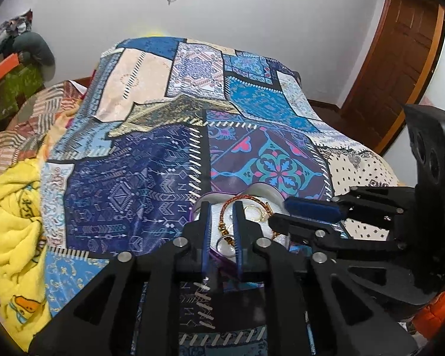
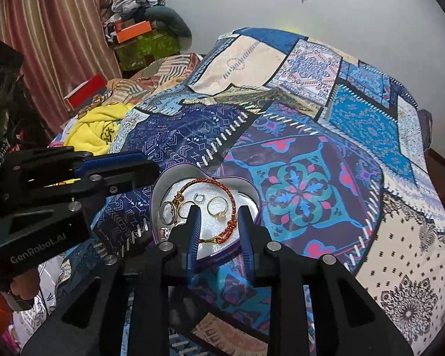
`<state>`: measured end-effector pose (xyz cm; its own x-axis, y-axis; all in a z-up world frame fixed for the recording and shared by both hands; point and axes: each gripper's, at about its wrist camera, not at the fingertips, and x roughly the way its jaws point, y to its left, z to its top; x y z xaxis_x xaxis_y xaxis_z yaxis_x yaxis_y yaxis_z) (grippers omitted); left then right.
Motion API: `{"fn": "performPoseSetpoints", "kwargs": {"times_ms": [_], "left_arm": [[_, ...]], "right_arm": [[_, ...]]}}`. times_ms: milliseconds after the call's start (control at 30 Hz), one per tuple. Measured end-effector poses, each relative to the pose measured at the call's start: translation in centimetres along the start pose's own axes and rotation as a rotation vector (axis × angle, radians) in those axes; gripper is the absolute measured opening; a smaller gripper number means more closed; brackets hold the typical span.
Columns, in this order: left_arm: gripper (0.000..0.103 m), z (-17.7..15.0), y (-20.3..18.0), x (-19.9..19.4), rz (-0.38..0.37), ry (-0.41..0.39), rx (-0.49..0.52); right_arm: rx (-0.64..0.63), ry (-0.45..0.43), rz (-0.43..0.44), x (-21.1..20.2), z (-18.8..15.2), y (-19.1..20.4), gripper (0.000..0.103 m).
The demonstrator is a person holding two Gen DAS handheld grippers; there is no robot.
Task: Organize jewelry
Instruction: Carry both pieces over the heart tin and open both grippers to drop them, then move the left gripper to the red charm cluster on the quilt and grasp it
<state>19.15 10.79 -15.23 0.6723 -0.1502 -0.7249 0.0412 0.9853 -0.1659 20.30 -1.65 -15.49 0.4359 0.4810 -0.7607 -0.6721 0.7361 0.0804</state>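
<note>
The left hand-held gripper and right hand-held gripper both hang over the heart-shaped jewelry box on the bed, jaws slightly parted, pressing nothing. Their fingers hide the box's near rim. Inside lie a braided bracelet and rings; smaller pieces are indistinct. Open quilt surrounds it.

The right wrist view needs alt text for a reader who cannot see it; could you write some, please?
A heart-shaped tin lies open on a patchwork bedspread, holding a braided red-and-gold bracelet and several rings. The right gripper hovers over it, jaws slightly apart and empty, and the left gripper reaches in from the left.
</note>
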Motion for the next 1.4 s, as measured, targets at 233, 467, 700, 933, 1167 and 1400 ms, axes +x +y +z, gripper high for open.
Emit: {"fn": "performPoseSetpoints", "kwargs": {"times_ms": [233,467,700,933,1167,1400], "left_arm": [[0.014,-0.2,-0.9,-2.5,0.046,-0.033,0.026],[0.014,-0.7,-2.9,-4.8,0.073,-0.058,0.057],[0.014,-0.9,-5.8,-6.8,0.077,-0.088,0.095],[0.017,-1.1,-9.2,-7.6,0.062,-0.100,0.131],[0.028,-1.4,-11.8,-5.8,0.032,-0.061,0.146],[0.028,-2.2,-13.6,-2.4,0.005,0.017,0.176]], "right_arm": [[0.023,-0.043,-0.020,-2.7,-0.2,-0.5,0.023],[0.051,-0.086,-0.033,-5.9,-0.7,-1.5,0.024],[0.094,-0.123,-0.052,-8.7,-2.0,-3.3,0.024],[0.133,-0.131,-0.101,-10.6,-3.8,-6.0,0.024],[0.186,-0.131,-0.172,-11.6,-5.5,-9.3,0.042],[0.238,-0.067,-0.188,-10.0,-7.4,-12.3,0.042]]}}
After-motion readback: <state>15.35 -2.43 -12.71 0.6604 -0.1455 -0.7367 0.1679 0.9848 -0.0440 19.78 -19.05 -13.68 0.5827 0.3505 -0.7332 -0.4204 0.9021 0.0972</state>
